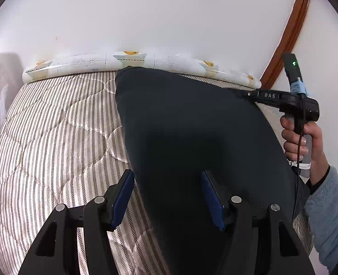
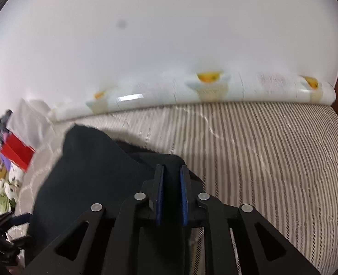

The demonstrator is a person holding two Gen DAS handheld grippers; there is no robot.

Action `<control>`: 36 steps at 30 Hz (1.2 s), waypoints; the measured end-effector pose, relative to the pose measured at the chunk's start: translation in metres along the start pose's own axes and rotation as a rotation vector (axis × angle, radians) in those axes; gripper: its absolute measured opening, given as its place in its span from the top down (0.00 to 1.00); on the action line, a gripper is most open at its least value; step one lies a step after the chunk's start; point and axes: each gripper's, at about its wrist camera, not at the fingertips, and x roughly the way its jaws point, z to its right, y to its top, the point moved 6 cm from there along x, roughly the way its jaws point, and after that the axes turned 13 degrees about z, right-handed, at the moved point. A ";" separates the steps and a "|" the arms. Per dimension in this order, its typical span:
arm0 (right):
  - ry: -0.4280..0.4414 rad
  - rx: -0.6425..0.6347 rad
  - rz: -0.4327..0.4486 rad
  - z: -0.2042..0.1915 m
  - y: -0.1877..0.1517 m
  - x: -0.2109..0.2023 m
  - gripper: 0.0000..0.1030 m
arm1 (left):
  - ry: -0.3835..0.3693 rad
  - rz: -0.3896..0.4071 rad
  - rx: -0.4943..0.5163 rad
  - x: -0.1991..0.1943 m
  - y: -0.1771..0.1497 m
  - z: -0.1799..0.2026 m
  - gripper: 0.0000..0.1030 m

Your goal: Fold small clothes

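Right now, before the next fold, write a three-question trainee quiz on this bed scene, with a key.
1. True or false: the left gripper has its jaws wide open above the dark garment.
2. Multiple choice: the right gripper is pinching A) the patterned roll, B) an edge of the dark garment, C) nothing.
3. Fill in: the garment lies on a ______ mattress, with a patterned roll along its far edge by the wall.

Key: 1 true; 2 B; 3 striped.
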 end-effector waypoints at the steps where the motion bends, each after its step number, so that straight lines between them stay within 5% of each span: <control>1: -0.003 0.012 0.009 0.003 -0.001 -0.008 0.85 | -0.001 0.000 -0.004 -0.001 0.000 0.000 0.43; 8: 0.017 0.010 0.017 0.008 -0.032 -0.084 0.59 | -0.021 0.016 -0.017 -0.024 -0.012 0.002 0.44; 14: 0.055 0.019 -0.036 0.005 -0.083 -0.108 0.57 | -0.025 0.015 -0.023 -0.040 -0.030 0.008 0.44; 16: 0.067 0.054 -0.053 0.009 -0.095 -0.106 0.57 | -0.025 0.010 -0.030 -0.043 -0.035 0.009 0.44; 18: 0.124 0.086 -0.077 0.007 -0.101 -0.102 0.87 | -0.020 0.009 -0.038 -0.044 -0.038 0.009 0.44; 19: 0.137 0.081 -0.073 0.006 -0.100 -0.102 0.93 | -0.014 0.008 -0.040 -0.044 -0.038 0.008 0.43; 22: 0.142 0.071 0.082 0.012 -0.084 -0.126 0.95 | -0.011 0.002 -0.048 -0.047 -0.040 0.009 0.43; 36: 0.018 0.023 0.051 0.005 -0.100 -0.147 0.85 | 0.071 0.017 0.001 -0.057 -0.045 0.019 0.43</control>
